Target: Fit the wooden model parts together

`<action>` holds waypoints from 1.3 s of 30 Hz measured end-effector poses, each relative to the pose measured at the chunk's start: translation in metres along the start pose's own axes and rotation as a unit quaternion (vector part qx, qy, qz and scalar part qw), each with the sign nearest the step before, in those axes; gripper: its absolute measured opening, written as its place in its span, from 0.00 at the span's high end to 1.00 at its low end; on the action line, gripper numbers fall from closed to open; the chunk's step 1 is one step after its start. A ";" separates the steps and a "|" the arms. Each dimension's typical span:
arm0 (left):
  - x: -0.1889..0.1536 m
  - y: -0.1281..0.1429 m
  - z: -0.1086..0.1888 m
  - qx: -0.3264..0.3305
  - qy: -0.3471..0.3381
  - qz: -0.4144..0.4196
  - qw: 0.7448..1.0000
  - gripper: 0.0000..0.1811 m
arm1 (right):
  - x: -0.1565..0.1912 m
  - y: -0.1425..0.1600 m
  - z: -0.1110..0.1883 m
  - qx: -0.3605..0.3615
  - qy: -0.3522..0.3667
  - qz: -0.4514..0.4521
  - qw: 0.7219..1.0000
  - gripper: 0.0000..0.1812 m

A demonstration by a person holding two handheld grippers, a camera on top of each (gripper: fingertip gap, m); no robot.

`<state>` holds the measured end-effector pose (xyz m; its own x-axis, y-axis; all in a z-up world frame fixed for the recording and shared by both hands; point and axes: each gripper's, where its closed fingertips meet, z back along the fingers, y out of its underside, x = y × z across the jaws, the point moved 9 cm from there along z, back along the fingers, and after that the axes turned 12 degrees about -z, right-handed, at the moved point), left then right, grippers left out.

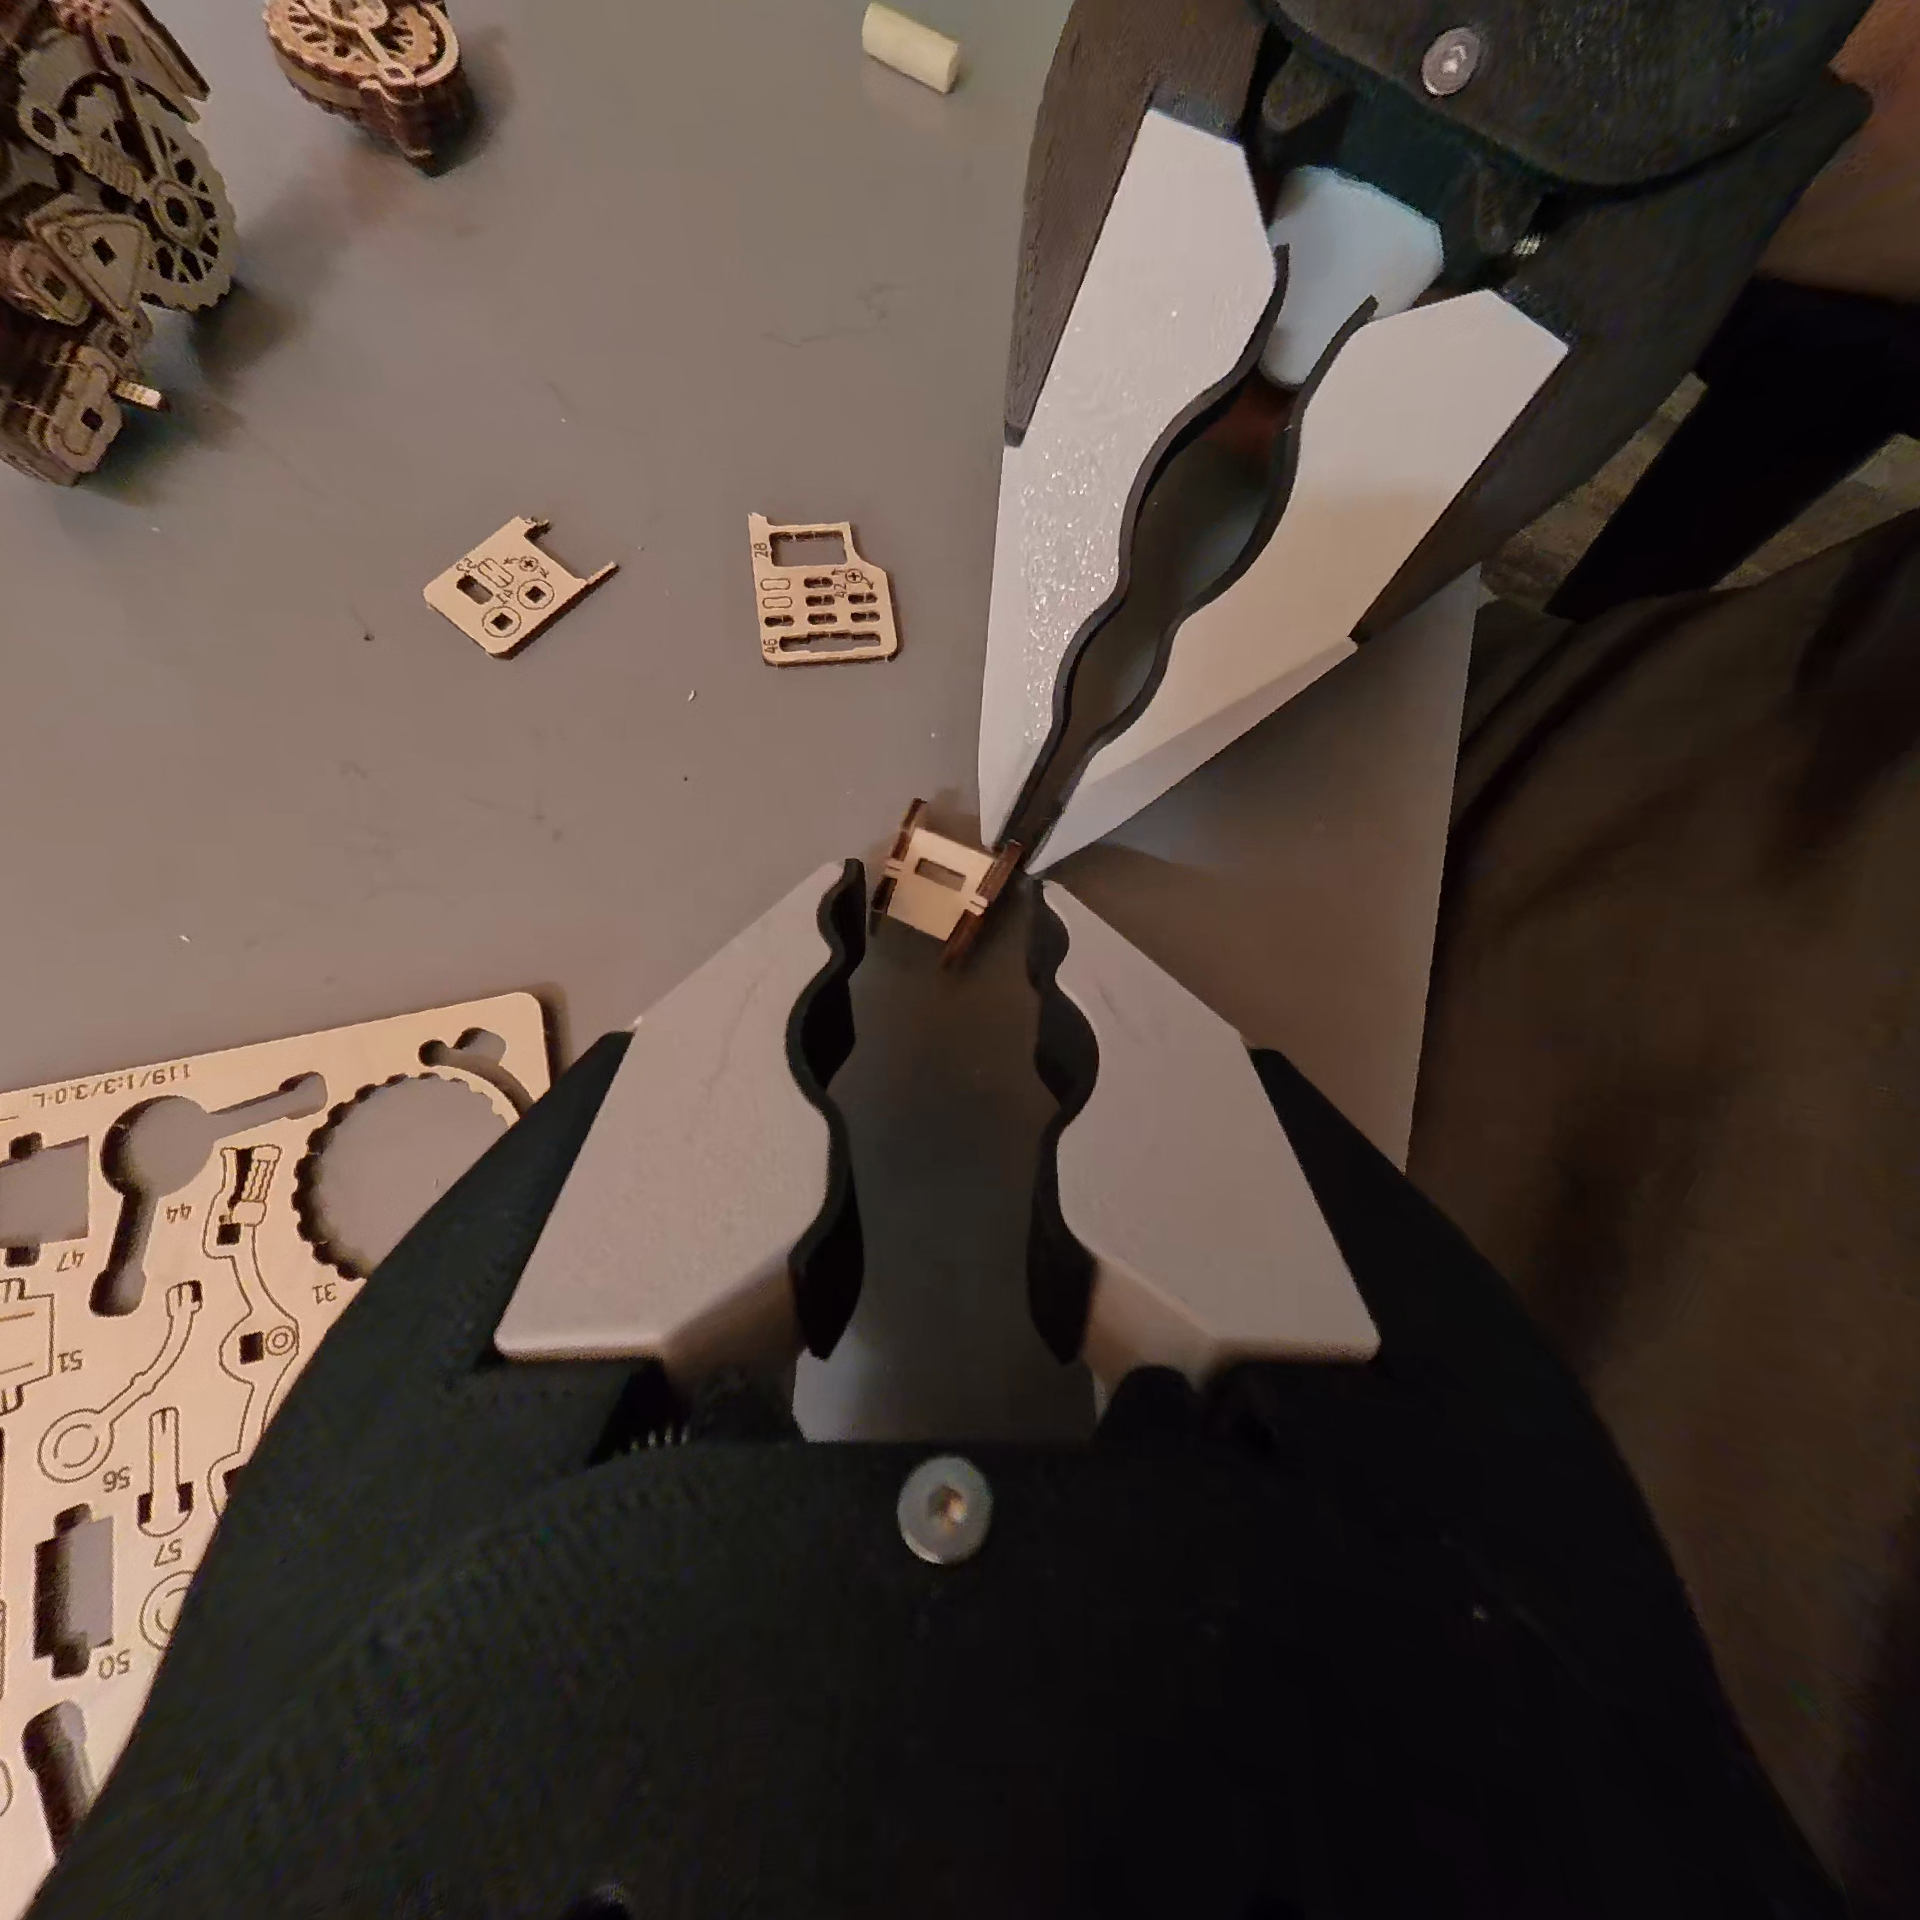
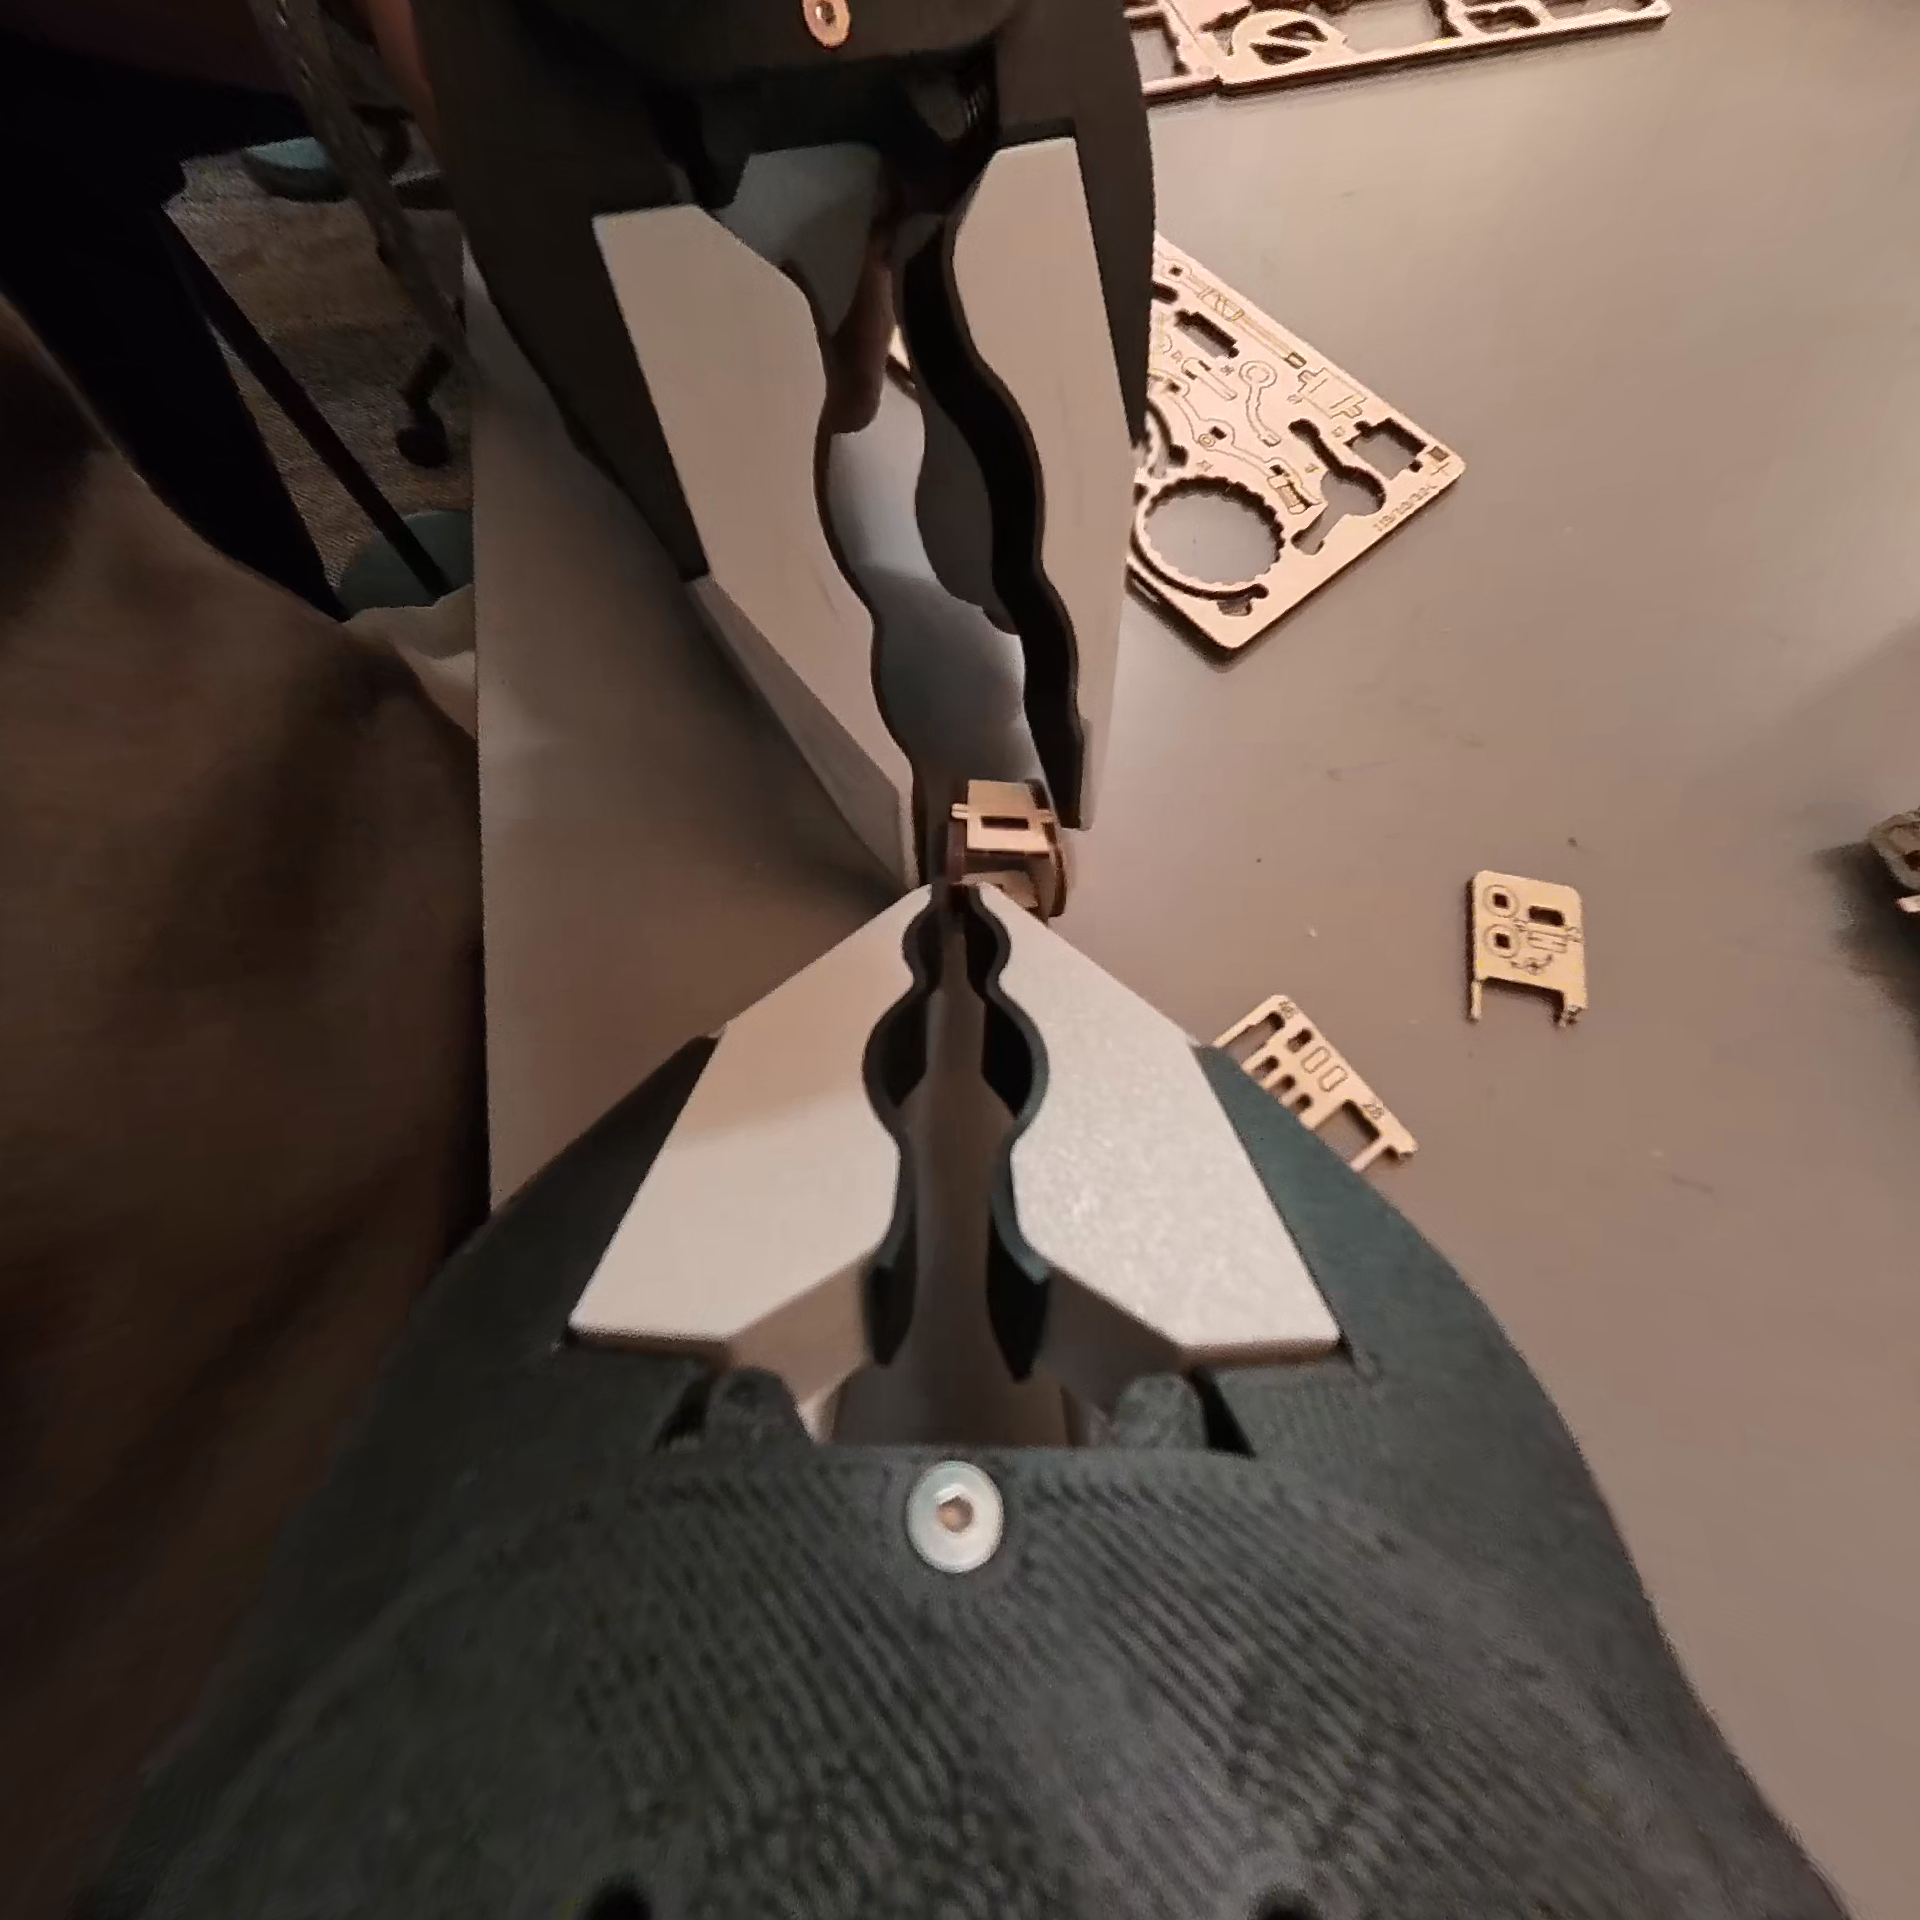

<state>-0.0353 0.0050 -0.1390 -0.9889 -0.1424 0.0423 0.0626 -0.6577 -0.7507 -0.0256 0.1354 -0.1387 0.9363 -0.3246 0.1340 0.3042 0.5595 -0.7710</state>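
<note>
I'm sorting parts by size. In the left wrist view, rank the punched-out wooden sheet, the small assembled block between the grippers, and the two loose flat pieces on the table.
1. Wooden sheet, largest, though nearest the camera and cut off.
2. The two flat pieces, the notched one and the slotted one: about alike, no ranking.
3. Small block, smallest.

Grey table [image 1: 623, 343] (matte, dimly lit); dark chair legs [image 2: 312, 416] beyond.

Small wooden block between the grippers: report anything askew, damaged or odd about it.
No damage shows. The small wooden block is pinched only at one end plate by the shut right gripper, so it hangs tilted. The left gripper is open around it, not clamping.
</note>
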 end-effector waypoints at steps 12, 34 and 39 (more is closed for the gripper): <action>-0.001 0.000 -0.002 0.011 0.008 -0.011 1.000 0.84 | -0.007 -0.001 0.006 -0.012 -0.056 -0.079 0.995 0.99; 0.010 0.006 0.011 -0.039 0.056 0.045 0.997 0.84 | -0.002 0.004 0.000 0.026 -0.043 -0.067 0.996 0.99; 0.010 0.007 0.012 -0.037 0.056 0.040 0.997 0.84 | 0.000 0.005 -0.001 0.031 -0.039 -0.063 0.997 0.96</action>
<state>-0.0435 -0.0095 -0.1358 -0.9901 -0.1071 -0.0907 0.1367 -0.5904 -0.7955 -0.0243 0.1378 -0.1433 0.8998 -0.3370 0.2773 0.4288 0.5651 -0.7048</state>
